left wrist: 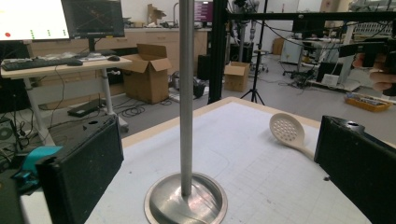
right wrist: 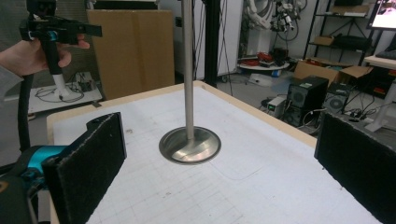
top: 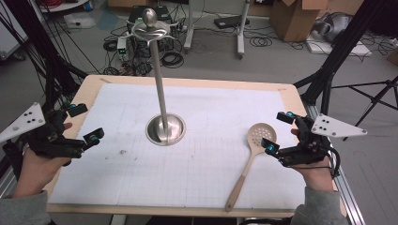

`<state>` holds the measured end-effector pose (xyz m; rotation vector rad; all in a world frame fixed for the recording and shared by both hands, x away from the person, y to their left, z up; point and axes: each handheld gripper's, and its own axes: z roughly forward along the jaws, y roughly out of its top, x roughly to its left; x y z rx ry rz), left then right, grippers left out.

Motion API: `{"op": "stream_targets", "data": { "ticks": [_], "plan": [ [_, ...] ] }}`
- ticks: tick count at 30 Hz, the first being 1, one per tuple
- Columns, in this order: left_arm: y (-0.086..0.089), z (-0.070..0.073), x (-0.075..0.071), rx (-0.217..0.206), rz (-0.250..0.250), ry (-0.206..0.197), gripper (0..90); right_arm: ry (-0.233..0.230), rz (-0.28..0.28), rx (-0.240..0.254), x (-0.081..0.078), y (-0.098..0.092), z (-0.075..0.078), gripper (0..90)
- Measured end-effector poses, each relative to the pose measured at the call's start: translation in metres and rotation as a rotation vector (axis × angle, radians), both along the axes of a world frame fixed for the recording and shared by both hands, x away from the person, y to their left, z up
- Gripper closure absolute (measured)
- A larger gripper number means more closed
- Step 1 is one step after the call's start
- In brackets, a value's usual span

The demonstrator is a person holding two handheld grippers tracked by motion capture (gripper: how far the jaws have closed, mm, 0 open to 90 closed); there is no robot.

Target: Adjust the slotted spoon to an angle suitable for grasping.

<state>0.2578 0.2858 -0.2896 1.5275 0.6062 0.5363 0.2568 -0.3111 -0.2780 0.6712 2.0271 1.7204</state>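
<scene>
left gripper (top: 84, 123): 9 o'clock, jaws spread, empty | right gripper (top: 280, 131): 3 o'clock, jaws spread, empty | slotted spoon (top: 251, 155): just beside right gripper | metal stand (top: 164, 127): centre, upright

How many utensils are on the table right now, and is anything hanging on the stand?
1. A slotted spoon lies flat on the mat, right of the stand, near the right gripper. Nothing shows hanging from the stand's top hooks.

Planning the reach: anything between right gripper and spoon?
Nothing: in the high view the right gripper sits beside the spoon, bare mat between.
</scene>
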Motion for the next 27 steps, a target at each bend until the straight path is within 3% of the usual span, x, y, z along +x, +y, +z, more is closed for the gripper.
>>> {"op": "stream_targets", "data": {
  "ticks": [13, 17, 19, 20, 25, 27],
  "plan": [
    [0.003, -0.002, 0.0, 0.001, 0.005, -0.002, 1.7, 0.018, 0.025, -0.005, 0.002, 0.001, -0.004, 1.3],
    [0.002, -0.003, 0.001, 0.004, 0.003, 0.002, 1.8, 0.037, 0.043, -0.008, 0.005, 0.0, -0.009, 5.5],
    [0.001, -0.004, 0.001, 0.007, -0.002, 0.005, 1.7, 0.065, 0.057, -0.019, 0.006, 0.0, -0.014, 9.4],
    [-0.001, -0.005, 0.001, 0.017, -0.004, 0.006, 1.7, 0.062, 0.064, -0.022, 0.007, -0.001, -0.016, 15.4],
    [-0.001, -0.005, -0.001, 0.011, -0.012, -0.002, 1.7, 0.083, 0.097, -0.034, 0.009, 0.0, -0.023, 23.3],
    [-0.002, -0.005, 0.0, 0.011, -0.017, 0.0, 1.7, 0.103, 0.123, -0.046, 0.009, 0.002, -0.029, 32.6]
  ]
}}
